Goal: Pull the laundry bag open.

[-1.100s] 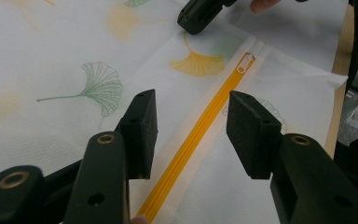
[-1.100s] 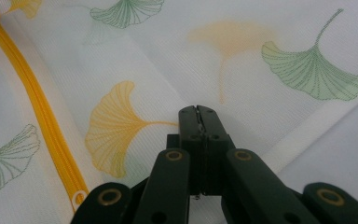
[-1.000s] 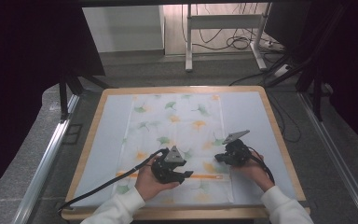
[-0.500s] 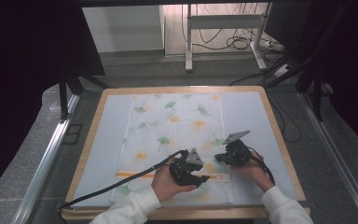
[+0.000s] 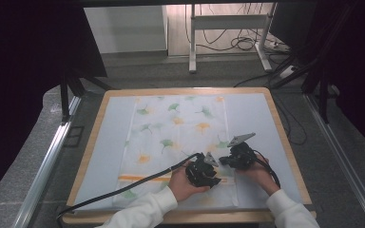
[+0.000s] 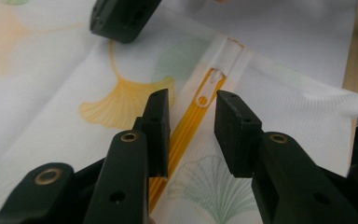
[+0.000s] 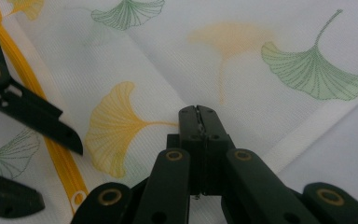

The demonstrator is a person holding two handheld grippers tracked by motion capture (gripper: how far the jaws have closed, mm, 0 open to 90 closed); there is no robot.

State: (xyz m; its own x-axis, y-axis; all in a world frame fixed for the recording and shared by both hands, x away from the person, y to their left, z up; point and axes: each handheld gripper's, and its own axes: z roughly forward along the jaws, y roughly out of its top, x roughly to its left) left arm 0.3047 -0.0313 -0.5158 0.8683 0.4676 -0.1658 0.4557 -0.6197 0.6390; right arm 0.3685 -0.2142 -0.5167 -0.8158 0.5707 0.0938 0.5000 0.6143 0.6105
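A white cloth cover (image 5: 176,128) printed with ginkgo leaves lies flat on the table, an orange zipper (image 5: 142,178) running along its near edge. My left gripper (image 5: 214,179) hovers low over the zipper's right end. In the left gripper view its jaws (image 6: 191,116) straddle the orange zipper (image 6: 179,144) just short of the pull tab (image 6: 207,91); they have just been closing, and the pads are not pressing on anything. My right gripper (image 5: 224,160) is shut on a pinched fold of the cloth (image 7: 261,93), its jaws (image 7: 198,114) pressed together.
The cover lies on a pale mat inside a wooden-rimmed table (image 5: 91,147). Each gripper trails a black cable (image 5: 123,190) towards the front. Metal rails flank the table, and a desk frame (image 5: 192,42) with loose cords stands beyond.
My left gripper has slid right along the zipper toward the right gripper, sinking slightly, and its jaws have narrowed. The right gripper has kept still, shut on the cloth.
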